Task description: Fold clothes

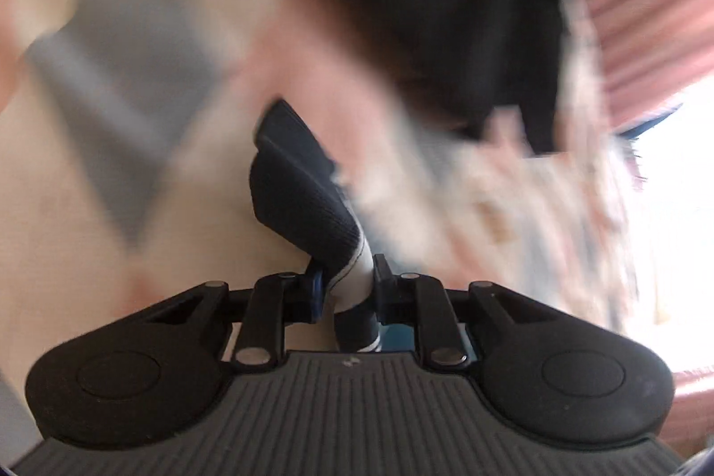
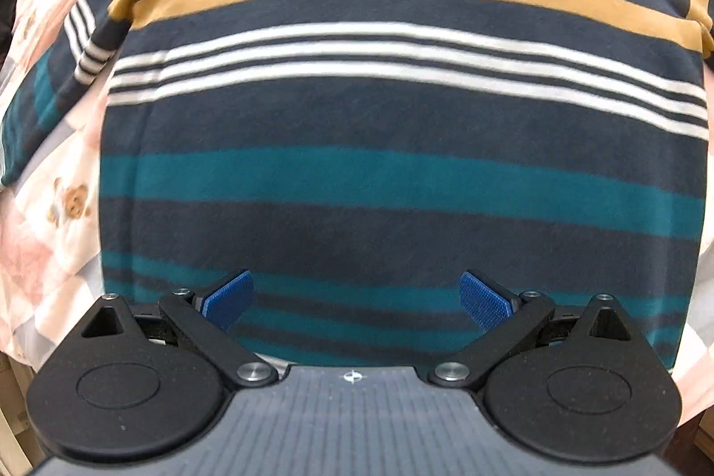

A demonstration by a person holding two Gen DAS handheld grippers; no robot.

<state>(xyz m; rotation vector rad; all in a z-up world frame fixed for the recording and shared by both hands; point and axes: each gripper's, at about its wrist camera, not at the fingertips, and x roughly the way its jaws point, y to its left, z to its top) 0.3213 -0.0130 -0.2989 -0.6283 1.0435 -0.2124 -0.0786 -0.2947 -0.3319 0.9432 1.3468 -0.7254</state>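
Left gripper [image 1: 346, 284]: I read it as clamped — the blue pads are drawn in on a dark ribbed piece of knit fabric [image 1: 299, 190] with a white stripe, which stands up from between them and leans toward the far left.
Left view quality: heavily blurred past the gripper; I can make out only pale pink and grey patches, a large dark mass [image 1: 446, 7] at the far side, and bright light at the right edge.
Right gripper [image 2: 354, 300]: jaws standing wide apart, nothing between the pads, pointing down onto the garment.
Striped sweater [image 2: 379, 110]: spread flat directly under my right gripper — bands of navy, teal, white and mustard run left to right across it. Its left sleeve [image 2: 85, 43] lies out toward the left, its right edge runs out of view.
Bedcover [image 2: 49, 217]: pale pink and grey checked cloth under the sweater, showing along the left and right edges; a small teddy-bear print [image 2: 71, 201] sits on the near left.
Markings: I find no legible brand, label or writing on the sweater or cover; only a small round emblem [image 2: 354, 377] on the right gripper body, too small to read.
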